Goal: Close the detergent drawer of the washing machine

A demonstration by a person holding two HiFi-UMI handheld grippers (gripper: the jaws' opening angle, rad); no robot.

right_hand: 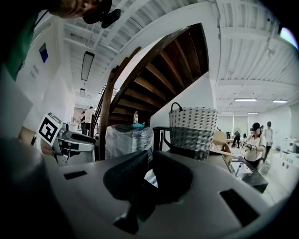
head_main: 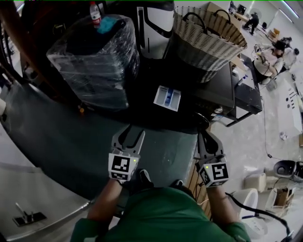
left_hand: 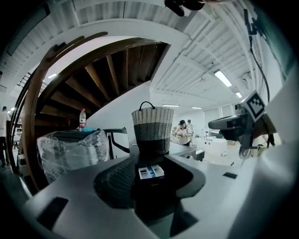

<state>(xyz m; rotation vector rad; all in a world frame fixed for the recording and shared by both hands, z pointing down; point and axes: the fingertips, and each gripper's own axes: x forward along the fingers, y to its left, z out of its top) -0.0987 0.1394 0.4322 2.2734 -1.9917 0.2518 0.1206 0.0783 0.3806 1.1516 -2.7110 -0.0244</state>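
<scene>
The washing machine [head_main: 215,90] is a dark box just ahead of me. Its white detergent drawer [head_main: 167,98], with blue inserts, stands pulled out toward me. My left gripper [head_main: 130,133] hovers short of the drawer and slightly left of it, jaws spread in a V and empty. In the left gripper view the drawer [left_hand: 151,172] shows between the jaws, some way off. My right gripper [head_main: 209,135] is held to the drawer's right, near the machine's corner. Its jaws are nearly together with nothing in them, and a white sliver of the drawer [right_hand: 150,178] shows past them.
A woven basket [head_main: 208,40] sits on the machine. Left of it is a plastic-wrapped box [head_main: 94,61] with a bottle [head_main: 95,14] on top. A wooden staircase [right_hand: 159,70] rises behind. People work at tables at the far right [head_main: 272,56].
</scene>
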